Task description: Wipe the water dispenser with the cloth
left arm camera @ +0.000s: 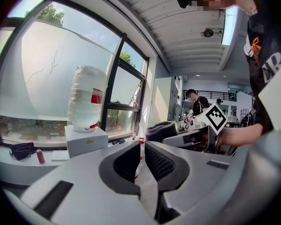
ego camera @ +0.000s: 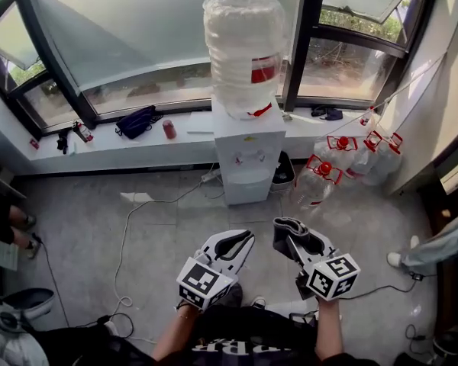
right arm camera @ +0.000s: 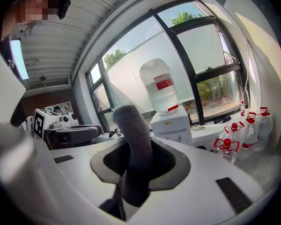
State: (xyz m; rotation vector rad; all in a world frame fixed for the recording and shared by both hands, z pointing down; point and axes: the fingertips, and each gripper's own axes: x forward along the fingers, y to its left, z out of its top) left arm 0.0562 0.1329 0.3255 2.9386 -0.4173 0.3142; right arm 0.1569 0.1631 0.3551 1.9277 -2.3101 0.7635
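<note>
The white water dispenser (ego camera: pixel 248 155) stands against the window sill with a clear bottle (ego camera: pixel 244 48) upturned on top. It also shows in the left gripper view as dispenser (left arm camera: pixel 85 140) and in the right gripper view as dispenser (right arm camera: pixel 172 125). My right gripper (ego camera: pixel 290 233) is shut on a grey cloth (ego camera: pixel 284 227), whose thick fold (right arm camera: pixel 133 139) sticks up between the jaws. My left gripper (ego camera: pixel 240 240) is beside it, shut with nothing in it, pads (left arm camera: pixel 158 161) almost touching. Both grippers hover over the floor, a good way short of the dispenser's front.
Several water jugs with red caps (ego camera: pixel 343 162) stand on the floor right of the dispenser. A black bag (ego camera: pixel 136 120) and a red can (ego camera: pixel 169 129) lie on the sill (ego camera: pixel 99 151). Cables (ego camera: pixel 126 235) trail across the floor. Other people's feet show at far left (ego camera: pixel 19 227) and far right (ego camera: pixel 401 259).
</note>
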